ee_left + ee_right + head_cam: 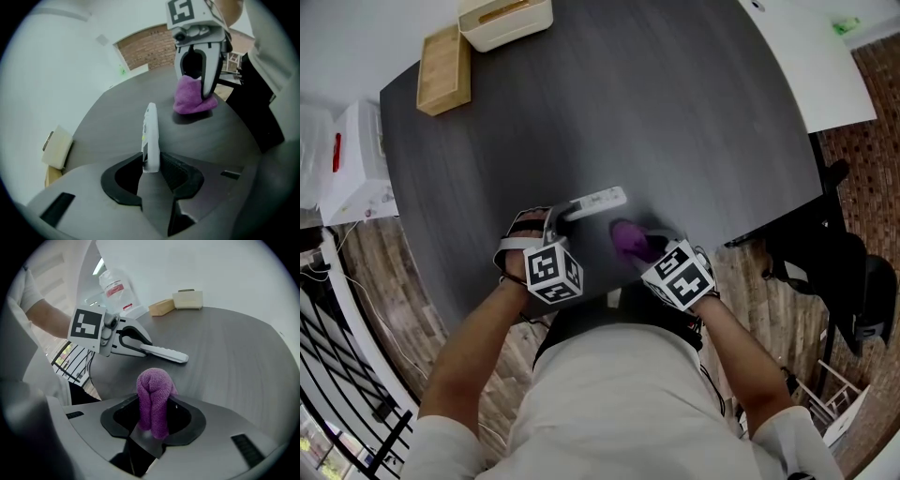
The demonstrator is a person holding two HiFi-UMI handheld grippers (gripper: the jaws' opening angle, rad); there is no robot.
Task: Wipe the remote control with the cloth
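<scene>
Currently, by size: desk (675, 112), dark and round. Left gripper (151, 171), jaws clamped on one end of the remote control (150, 133), a slim white unit held out over the desk's near edge. Right gripper (154, 420), jaws pinched on a folded purple cloth (153, 394), just beside the remote and apparently not touching it. Handling advice: hold the left clamp firm, lay the fold on the remote's face, and stroke lengthwise and lightly so it cannot twist out.

Dark round table (675, 112): wooden box (443, 68) beside cream box (504, 21) at far edge, cloth (630, 240) nearer.
</scene>
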